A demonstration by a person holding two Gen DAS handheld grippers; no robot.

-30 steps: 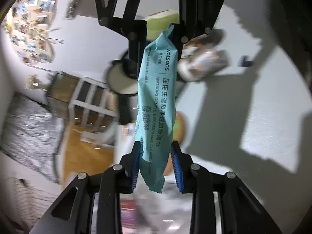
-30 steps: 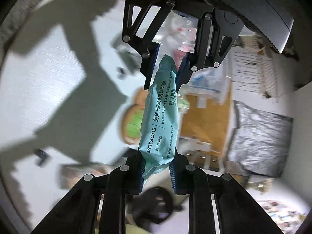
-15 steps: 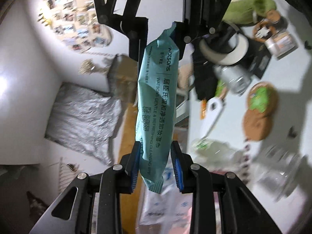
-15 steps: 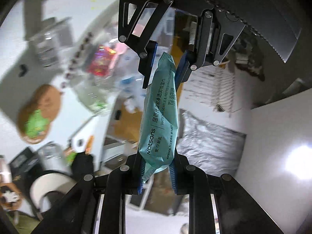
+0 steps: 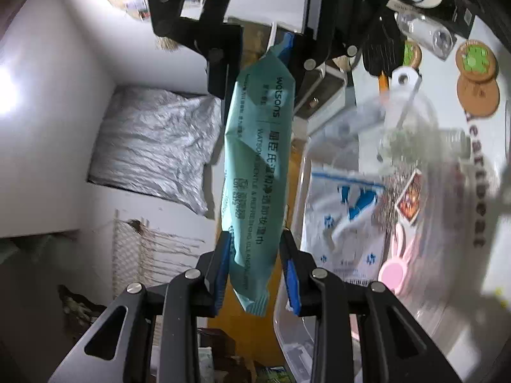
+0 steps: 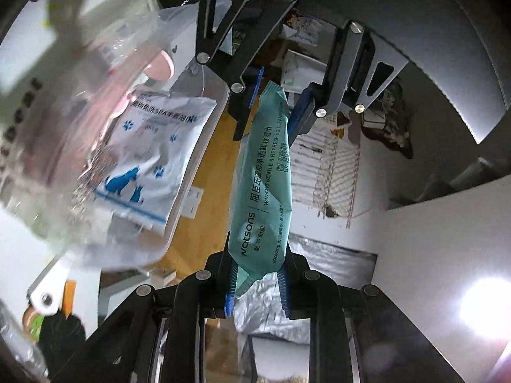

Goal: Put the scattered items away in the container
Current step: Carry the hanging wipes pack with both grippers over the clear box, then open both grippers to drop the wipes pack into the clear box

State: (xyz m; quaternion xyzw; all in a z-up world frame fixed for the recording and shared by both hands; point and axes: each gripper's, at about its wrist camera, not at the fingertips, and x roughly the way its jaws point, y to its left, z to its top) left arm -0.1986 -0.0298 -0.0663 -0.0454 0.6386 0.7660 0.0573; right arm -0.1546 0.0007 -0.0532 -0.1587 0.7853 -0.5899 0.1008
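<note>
A teal Watsons wipes pack (image 5: 255,166) is held in the air at both ends. My left gripper (image 5: 255,271) is shut on one end and my right gripper (image 6: 257,282) is shut on the other end of the pack (image 6: 263,185). Each gripper shows at the top of the other's view. The clear plastic container (image 5: 293,335) lies just right of the pack in the left wrist view and to the left (image 6: 179,210) in the right wrist view. It holds a white pouch with blue paw prints (image 6: 150,156) and a pink item (image 5: 397,261).
On the white table are two round cork coasters (image 5: 477,76), a white tool with a hole (image 5: 404,78), a black item and a clear bottle (image 5: 428,32). Beyond the table edge are wooden floor (image 6: 204,217), a silver sheet (image 5: 153,140) and white walls.
Both grippers have carried the pack sideways, away from the table's middle. The clear container has come into view close beside the pack. Both grips stay the same.
</note>
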